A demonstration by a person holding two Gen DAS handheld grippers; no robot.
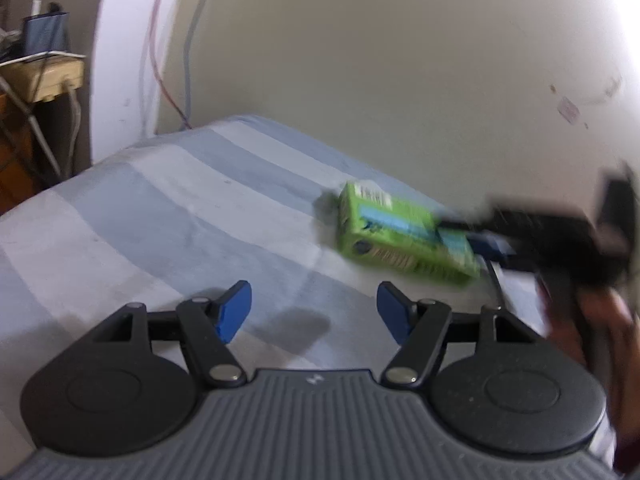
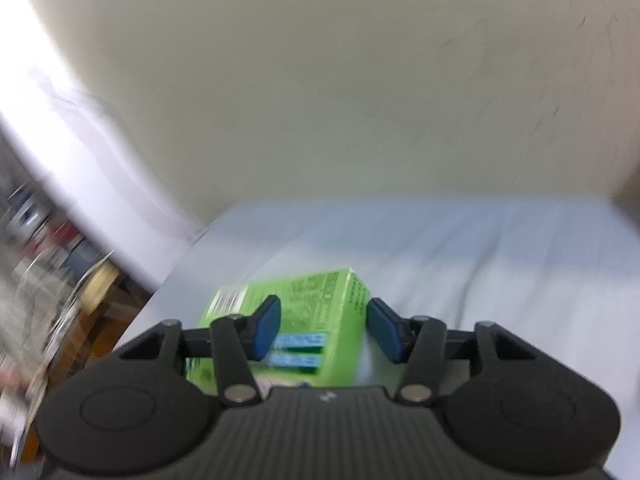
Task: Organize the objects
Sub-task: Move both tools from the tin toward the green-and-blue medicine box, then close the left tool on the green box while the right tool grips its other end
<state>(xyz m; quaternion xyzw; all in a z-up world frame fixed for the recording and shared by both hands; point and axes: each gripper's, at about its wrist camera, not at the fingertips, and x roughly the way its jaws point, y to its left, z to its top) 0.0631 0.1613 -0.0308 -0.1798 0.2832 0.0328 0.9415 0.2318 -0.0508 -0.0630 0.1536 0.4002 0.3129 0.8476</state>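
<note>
A green carton (image 1: pixel 400 236) with blue label stripes lies tilted, low over the striped blue bed sheet (image 1: pixel 160 220), close to the wall. My right gripper (image 1: pixel 480 240) comes in from the right and pinches the carton's near end. In the right wrist view the carton (image 2: pixel 316 296) sits between the blue pads of the right gripper (image 2: pixel 322 330): one pad lies on its striped face, the other against its right side. My left gripper (image 1: pixel 314 312) hovers open over bare sheet, left of and nearer than the carton, with nothing between its fingers.
A pale wall (image 1: pixel 400 60) runs along the bed's far edge, with thin cables (image 1: pixel 188 60) hanging near the corner. A cluttered wooden shelf (image 1: pixel 44 72) stands beyond the bed's left edge. A person's hand (image 1: pixel 600 320) holds the right gripper. Bare sheet (image 2: pixel 480 260) stretches to the right.
</note>
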